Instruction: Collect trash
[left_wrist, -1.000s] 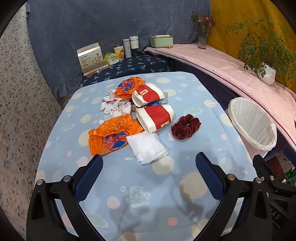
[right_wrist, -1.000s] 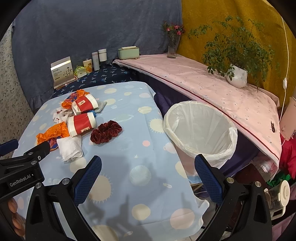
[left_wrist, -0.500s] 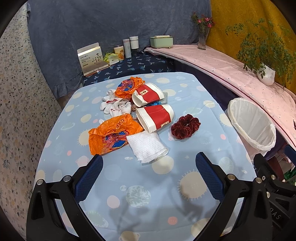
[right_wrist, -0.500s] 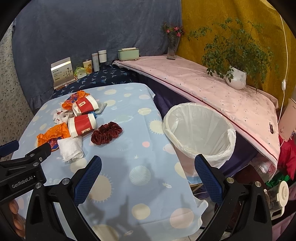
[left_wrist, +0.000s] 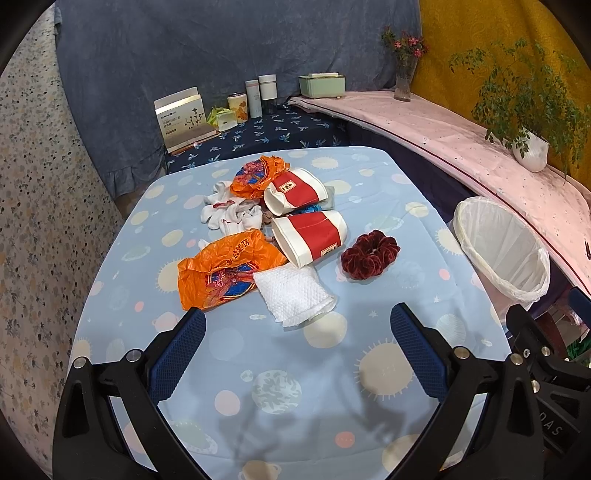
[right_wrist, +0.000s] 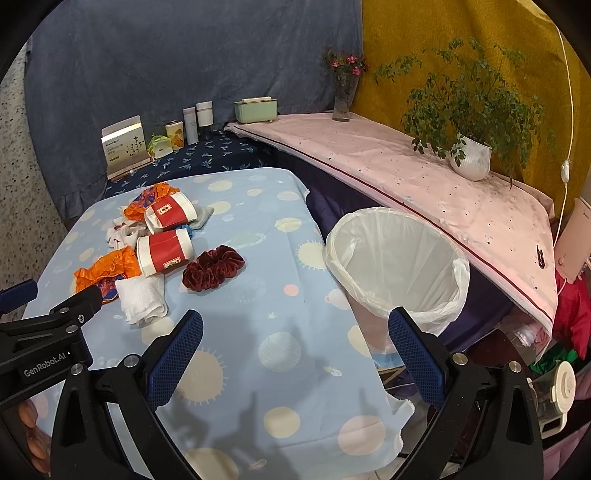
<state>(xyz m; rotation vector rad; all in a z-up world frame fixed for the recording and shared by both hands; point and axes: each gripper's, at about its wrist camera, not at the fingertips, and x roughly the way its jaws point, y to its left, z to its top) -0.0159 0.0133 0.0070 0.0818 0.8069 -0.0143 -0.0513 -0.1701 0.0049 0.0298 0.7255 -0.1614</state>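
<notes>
Nothing binned: bin (right_wrist: 399, 266) looks empty, trash pile (left_wrist: 280, 236) untouched on table (left_wrist: 295, 369). Left gripper (left_wrist: 297, 354) and right gripper (right_wrist: 295, 354) both wide, holding nothing.

Backdrop: blue drape (left_wrist: 221, 48), mustard cloth (right_wrist: 461, 33)
Floor: speckled, possibly terrazzo (left_wrist: 33, 206)
Bench: sun-patterned blue cloth (left_wrist: 295, 369)
Ledge: pink cover (right_wrist: 424, 184), potted fern (right_wrist: 469, 110)

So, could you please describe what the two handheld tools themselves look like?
Both match: the left tool and right tool have matte black frames with silver screws and blue, cross-hatched finger pads. White "GenRobot.AI" lettering marks the left tool's side.
</notes>
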